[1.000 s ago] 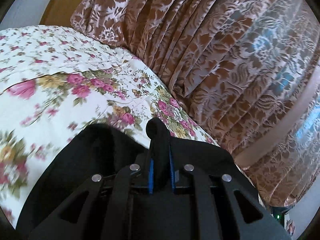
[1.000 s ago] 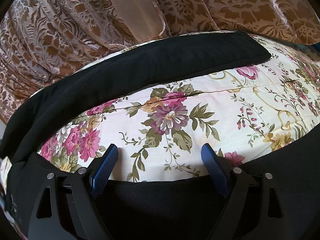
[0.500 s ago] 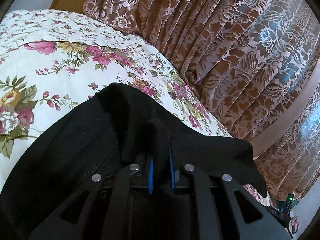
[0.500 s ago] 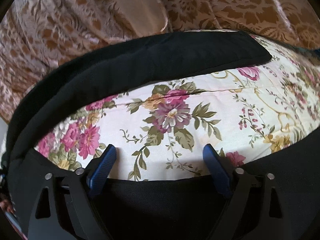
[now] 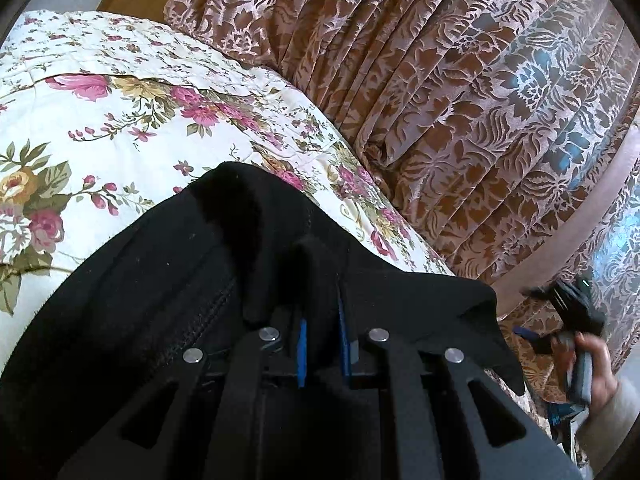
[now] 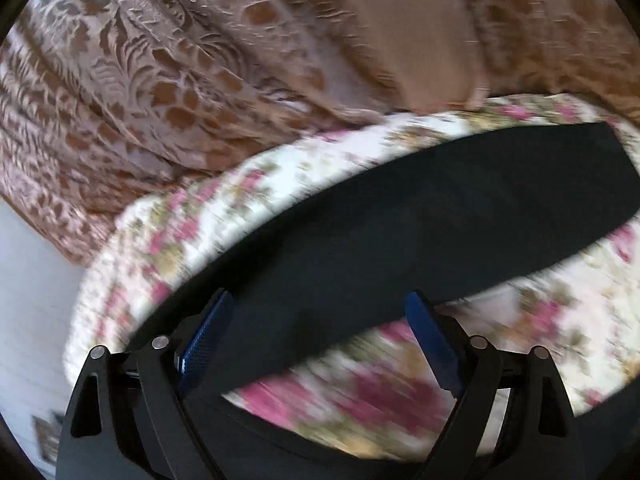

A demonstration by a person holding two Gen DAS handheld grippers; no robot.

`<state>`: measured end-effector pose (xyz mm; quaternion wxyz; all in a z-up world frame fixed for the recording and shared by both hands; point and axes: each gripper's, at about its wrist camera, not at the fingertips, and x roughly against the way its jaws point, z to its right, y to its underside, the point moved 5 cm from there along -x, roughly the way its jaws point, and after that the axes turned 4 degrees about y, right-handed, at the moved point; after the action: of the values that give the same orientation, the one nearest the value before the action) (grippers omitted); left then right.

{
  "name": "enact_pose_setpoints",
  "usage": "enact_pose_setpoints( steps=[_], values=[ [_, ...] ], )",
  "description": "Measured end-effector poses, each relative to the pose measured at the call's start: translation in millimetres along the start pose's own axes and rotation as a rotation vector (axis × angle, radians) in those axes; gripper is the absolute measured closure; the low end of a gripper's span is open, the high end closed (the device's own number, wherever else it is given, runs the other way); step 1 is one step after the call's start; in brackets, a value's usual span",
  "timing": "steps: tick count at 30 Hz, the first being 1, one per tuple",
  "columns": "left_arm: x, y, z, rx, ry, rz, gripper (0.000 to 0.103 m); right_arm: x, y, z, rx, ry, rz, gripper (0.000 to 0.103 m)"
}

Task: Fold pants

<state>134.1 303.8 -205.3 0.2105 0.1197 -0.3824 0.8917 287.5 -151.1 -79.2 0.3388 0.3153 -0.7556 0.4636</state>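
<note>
Black pants [image 5: 168, 280] lie on a floral bedspread [image 5: 100, 120]. My left gripper [image 5: 322, 312] is shut on a fold of the pants, with cloth bunched between its blue pads and draped around it. In the right wrist view one pant leg [image 6: 460, 216] stretches as a long black band across the bed. My right gripper [image 6: 320, 320] is open and empty, held above that leg. The right wrist view is blurred by motion. The right gripper also shows in the left wrist view [image 5: 568, 320], held in a hand at the right edge.
Brown patterned curtains [image 5: 460, 100] hang close behind the bed [image 6: 160, 92]. The bed edge [image 6: 104, 264] drops off at the left of the right wrist view, with a pale wall [image 6: 28, 300] beyond.
My left gripper has carried the held fold further over the bed. My right gripper has swung away from the pants' near edge, toward the bed's edge, and stays open.
</note>
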Motion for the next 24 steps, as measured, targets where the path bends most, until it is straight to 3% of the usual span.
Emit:
enact_pose_setpoints(
  steps=[3,8,10,12,15,17,20,24],
  values=[
    [0,1,0,0.000,0.011,0.002,0.092,-27,-20,-19,-0.059,-0.008,-0.076,0.015],
    [0,1,-1,0.002,0.028,0.004,0.092,-69,-32,-28,-0.171,0.053,-0.169,0.022],
    [0,1,-1,0.004,0.034,0.005,0.092,-80,-31,-26,-0.201,0.081,-0.197,0.032],
    [0,1,-2,0.004,0.037,0.005,0.092,-88,-27,-17,-0.237,0.133,-0.216,0.056],
    [0,1,-2,0.009,0.045,0.005,0.092,-93,-16,-9,-0.262,0.084,-0.227,0.080],
    [-1,0,-3,0.020,0.047,-0.002,0.092,-86,-10,-7,-0.235,0.047,-0.214,0.089],
    [0,-8,0,0.045,0.041,-0.028,0.092,-61,-8,-8,-0.200,-0.011,-0.173,0.091],
    [30,-35,12,0.093,0.117,0.082,0.092,-26,-6,-9,-0.173,-0.091,-0.135,0.092]
  ],
)
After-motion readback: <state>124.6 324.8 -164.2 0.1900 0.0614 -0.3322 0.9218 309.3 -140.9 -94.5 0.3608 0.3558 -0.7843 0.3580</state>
